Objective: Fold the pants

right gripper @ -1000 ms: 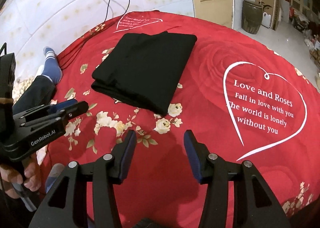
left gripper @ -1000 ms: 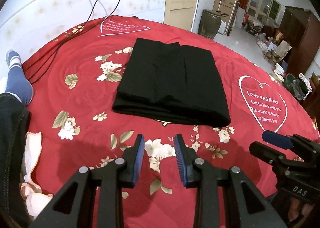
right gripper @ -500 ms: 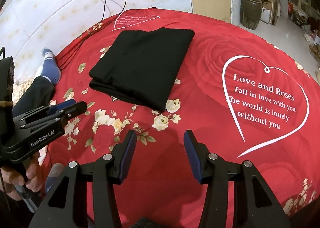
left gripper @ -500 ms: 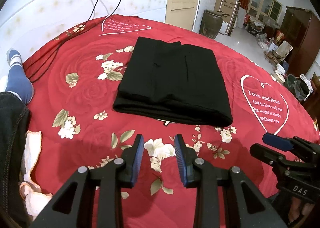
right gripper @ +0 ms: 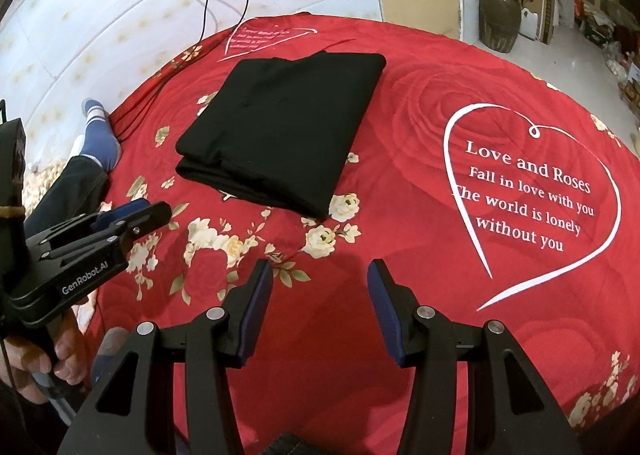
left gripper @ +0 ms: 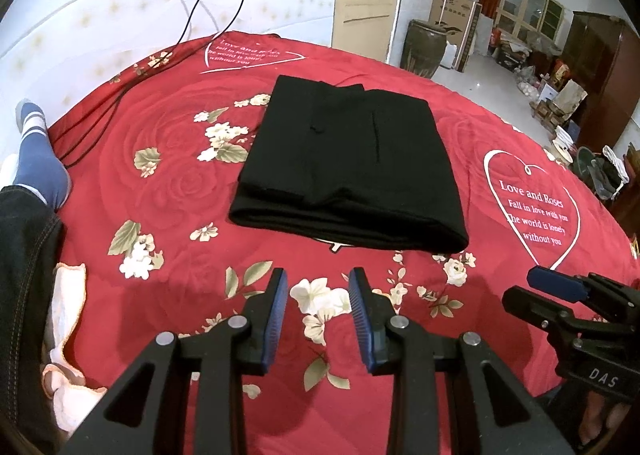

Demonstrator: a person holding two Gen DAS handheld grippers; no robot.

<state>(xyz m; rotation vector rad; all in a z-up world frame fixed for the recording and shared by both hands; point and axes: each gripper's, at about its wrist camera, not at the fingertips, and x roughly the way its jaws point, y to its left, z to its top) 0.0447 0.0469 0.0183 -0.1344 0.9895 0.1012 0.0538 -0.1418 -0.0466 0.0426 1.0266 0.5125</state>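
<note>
The black pants (left gripper: 348, 171) lie folded into a flat rectangle on the red flowered bedspread (left gripper: 168, 195). In the right wrist view the pants (right gripper: 280, 127) sit up and left of centre. My left gripper (left gripper: 318, 287) hovers open over the spread, just short of the pants' near edge, with nothing between its blue pads. My right gripper (right gripper: 320, 275) is also open and empty, nearer than the pants' right corner. Each gripper shows in the other's view: the right gripper (left gripper: 560, 287) at the right edge, the left gripper (right gripper: 132, 215) at the left, held by a hand (right gripper: 60, 359).
A person's leg in dark trousers and a blue sock (left gripper: 36, 159) lies at the spread's left edge. Black cables (left gripper: 120, 95) run across the far left of the spread. A white cloth (left gripper: 64, 311) lies near left. A dark jar (left gripper: 424, 47) and boxes stand on the floor beyond.
</note>
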